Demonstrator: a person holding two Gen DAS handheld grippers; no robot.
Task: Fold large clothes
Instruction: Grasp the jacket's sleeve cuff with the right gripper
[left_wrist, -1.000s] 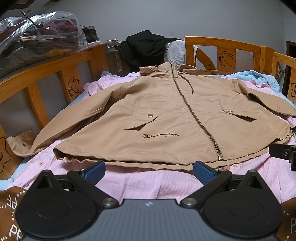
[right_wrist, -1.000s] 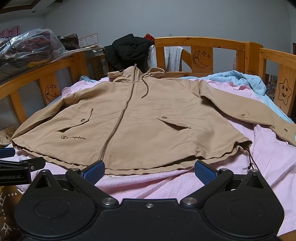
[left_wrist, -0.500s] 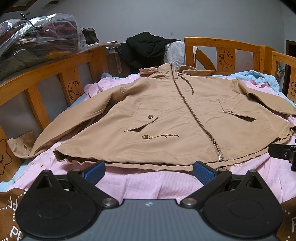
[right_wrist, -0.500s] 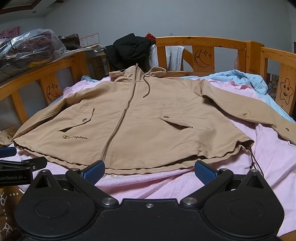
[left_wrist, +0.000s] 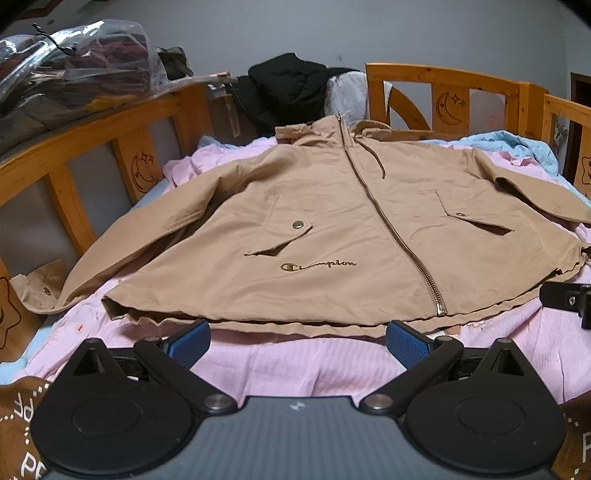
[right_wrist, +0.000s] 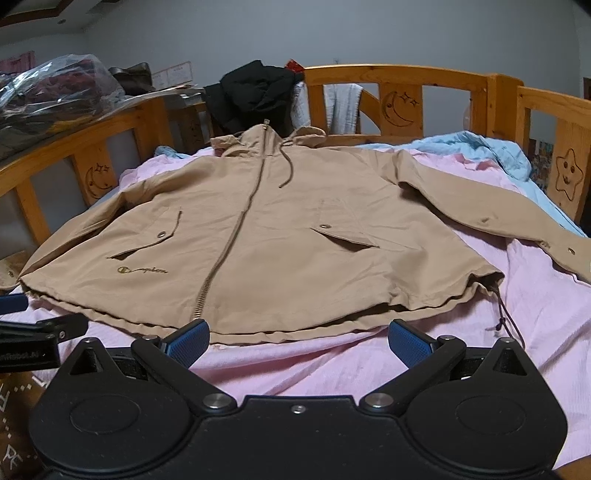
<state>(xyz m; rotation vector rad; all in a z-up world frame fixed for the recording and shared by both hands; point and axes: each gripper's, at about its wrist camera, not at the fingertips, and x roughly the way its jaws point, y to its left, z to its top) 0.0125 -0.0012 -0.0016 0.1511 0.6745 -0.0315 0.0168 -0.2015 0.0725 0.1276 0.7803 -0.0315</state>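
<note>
Not folding yet: jacket (left_wrist: 332, 221) flat on bed (left_wrist: 295, 362), both grippers (left_wrist: 297, 338) (right_wrist: 297, 338) spread, empty near hem. Next, grab a sleeve.

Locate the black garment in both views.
The black padded garment hangs over the wooden bed rail at the far end, upper centre in both wrist views, directly behind the hood of the tan zip-up jacket.

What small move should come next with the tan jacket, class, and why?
Probably bring the left gripper to the jacket's left sleeve. The jacket lies flat, zipped, sleeves spread, and both grippers, the right gripper too, hover open and empty at the hem.
</note>
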